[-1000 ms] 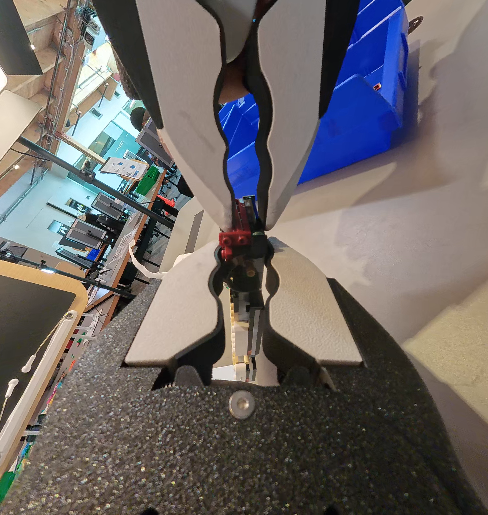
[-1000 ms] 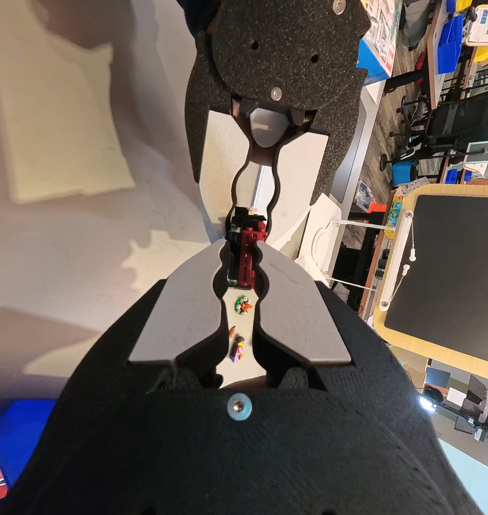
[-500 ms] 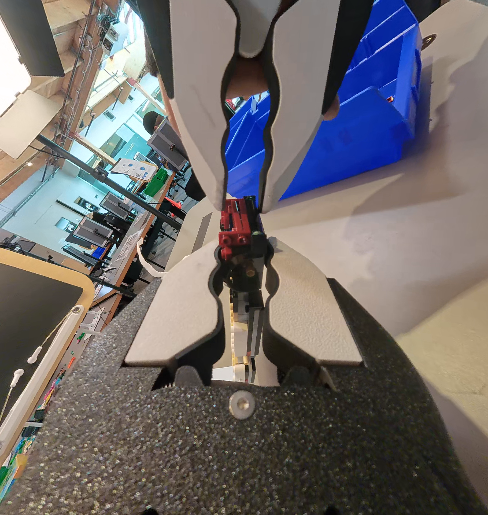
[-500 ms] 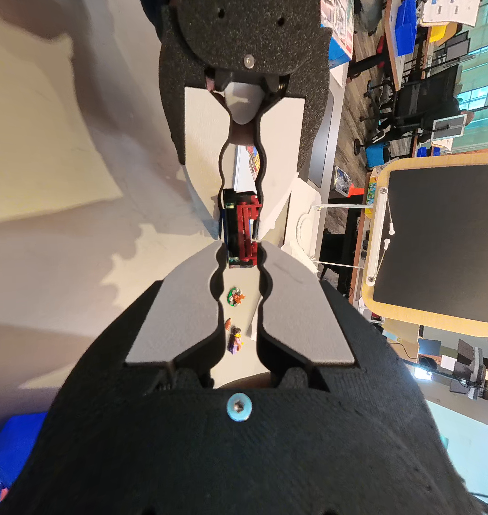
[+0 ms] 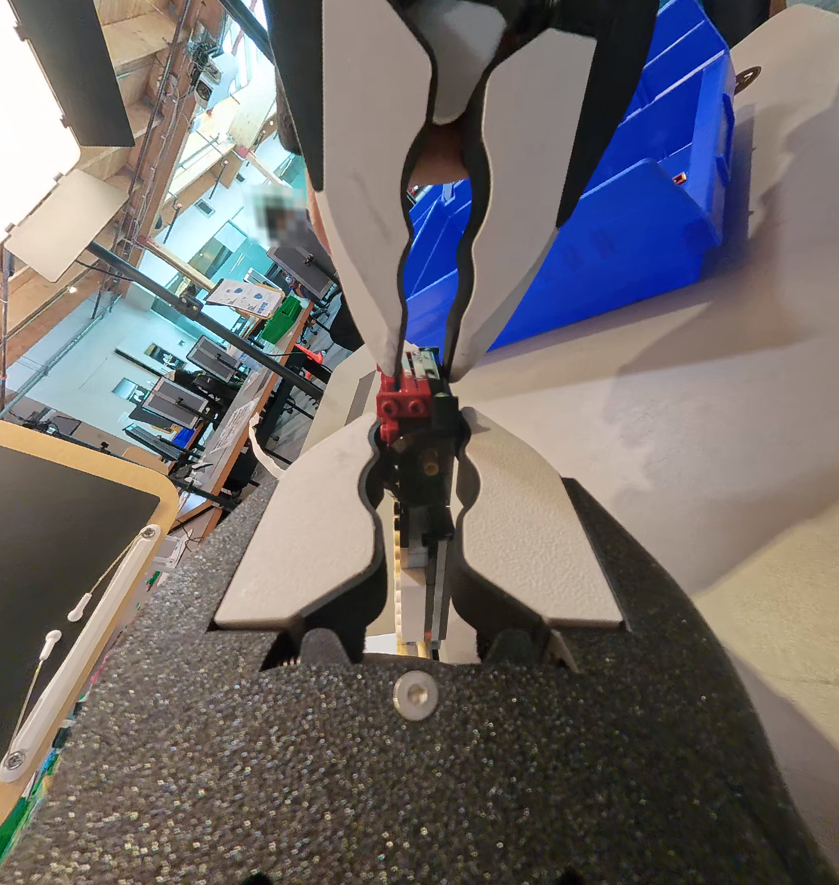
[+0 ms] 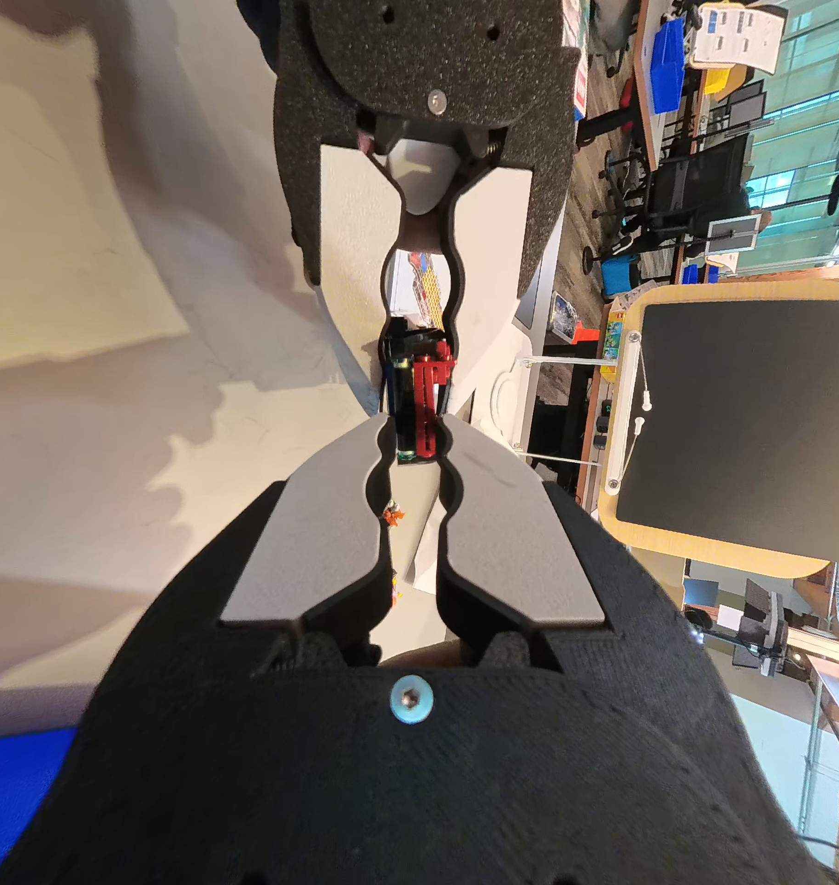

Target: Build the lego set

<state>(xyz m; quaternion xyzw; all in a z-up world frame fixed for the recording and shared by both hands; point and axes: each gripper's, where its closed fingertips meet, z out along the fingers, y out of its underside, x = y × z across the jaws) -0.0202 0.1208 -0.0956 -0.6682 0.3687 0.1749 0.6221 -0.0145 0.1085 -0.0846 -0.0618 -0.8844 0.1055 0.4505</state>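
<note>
My left gripper (image 5: 417,426) is shut on a small brick model (image 5: 404,407) of red, black, grey and white parts, held above the pale table (image 5: 647,431). My right gripper (image 5: 425,368) comes in from the top of the left wrist view, and its fingertips (image 5: 389,354) close on the model's far end, by the red part. In the right wrist view my right gripper (image 6: 415,428) pinches the black and red model (image 6: 420,407), a pad touching each side. The left gripper (image 6: 417,383) holds the model's other end from above.
Blue storage bins (image 5: 623,230) stand on the table behind the grippers. Small toy figures (image 6: 393,515) lie on the table under the right gripper. A cream foam mat (image 6: 49,239) lies at the left. A black board with a wooden frame (image 6: 743,407) is at the right. Only a small space, under 4 cm, lies between the two pairs of fingers.
The right gripper opened a little and drew back off the model half a second ago, then moved in and shut on it again. The left gripper kept its hold.
</note>
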